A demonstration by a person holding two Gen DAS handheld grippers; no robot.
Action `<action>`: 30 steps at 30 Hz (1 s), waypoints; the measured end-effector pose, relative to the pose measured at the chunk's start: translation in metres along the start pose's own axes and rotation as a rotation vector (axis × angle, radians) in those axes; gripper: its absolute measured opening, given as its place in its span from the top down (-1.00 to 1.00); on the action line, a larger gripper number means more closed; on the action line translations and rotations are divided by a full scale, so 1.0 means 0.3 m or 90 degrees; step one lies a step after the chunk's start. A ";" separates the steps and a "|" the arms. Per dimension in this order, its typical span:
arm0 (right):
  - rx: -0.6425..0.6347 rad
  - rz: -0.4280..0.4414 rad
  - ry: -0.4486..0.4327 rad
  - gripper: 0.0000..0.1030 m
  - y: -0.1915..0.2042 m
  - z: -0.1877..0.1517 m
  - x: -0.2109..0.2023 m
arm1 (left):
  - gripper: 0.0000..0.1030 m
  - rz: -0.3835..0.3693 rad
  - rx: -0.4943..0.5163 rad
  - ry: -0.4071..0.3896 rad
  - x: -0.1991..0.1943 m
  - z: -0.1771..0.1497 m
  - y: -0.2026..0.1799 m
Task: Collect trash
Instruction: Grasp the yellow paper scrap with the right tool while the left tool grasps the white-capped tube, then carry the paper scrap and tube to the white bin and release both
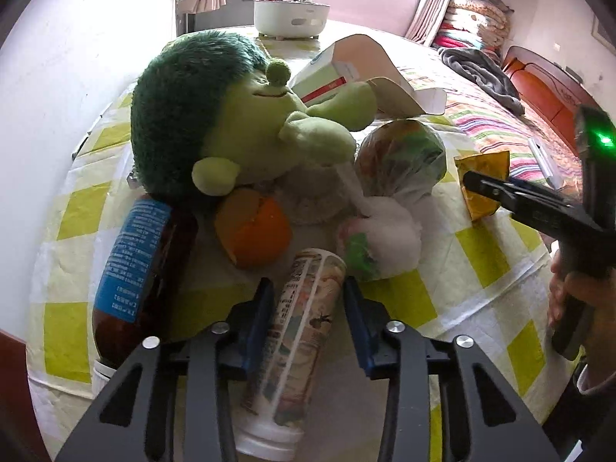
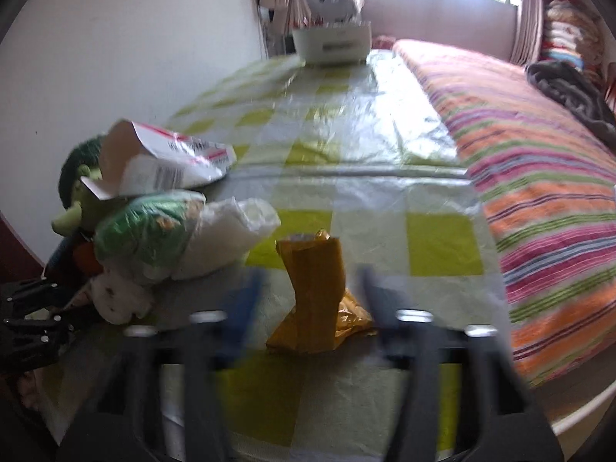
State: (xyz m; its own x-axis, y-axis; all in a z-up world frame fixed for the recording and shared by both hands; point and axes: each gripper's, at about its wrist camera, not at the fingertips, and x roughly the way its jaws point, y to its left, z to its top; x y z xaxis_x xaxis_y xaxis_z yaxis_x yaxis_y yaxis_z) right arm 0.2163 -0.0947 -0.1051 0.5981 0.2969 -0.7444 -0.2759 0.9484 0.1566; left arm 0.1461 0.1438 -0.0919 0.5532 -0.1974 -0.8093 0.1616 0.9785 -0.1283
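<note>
Cup (image 1: 304,319) lies light and crushable between the spread left gripper (image 1: 308,292); right gripper (image 2: 312,288) gapes around limp wrapper (image 2: 319,300); pinch both mid-body

Cup (image 1: 304,331) between bottle (image 1: 134,277) and wrapper (image 1: 483,184).

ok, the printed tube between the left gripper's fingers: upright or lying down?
Lying down. The printed tube rests on its side on the tablecloth, white cap toward the camera, between the open left gripper fingers.

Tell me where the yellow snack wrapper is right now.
The yellow snack wrapper lies on the checkered tablecloth, between the open fingers of the right tool, just right of the white plastic bag.
</note>
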 end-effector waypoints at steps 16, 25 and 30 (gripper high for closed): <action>0.031 0.044 -0.112 0.67 -0.004 -0.037 -0.208 | 0.44 -0.023 -0.015 -0.045 -0.060 0.000 -0.020; 0.038 0.027 -0.162 0.67 -0.036 -0.048 -0.283 | 0.45 -0.047 -0.012 -0.095 -0.144 0.035 -0.060; 0.035 0.005 -0.183 0.67 -0.060 -0.063 -0.328 | 0.45 -0.073 -0.003 -0.115 -0.170 0.058 -0.117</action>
State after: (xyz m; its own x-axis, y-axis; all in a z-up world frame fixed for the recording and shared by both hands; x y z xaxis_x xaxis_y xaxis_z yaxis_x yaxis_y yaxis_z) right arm 0.1481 -0.1431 -0.0470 0.7869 0.3159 -0.5300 -0.2447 0.9484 0.2018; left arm 0.1265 0.1185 -0.0361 0.6691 -0.3142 -0.6734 0.2280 0.9493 -0.2164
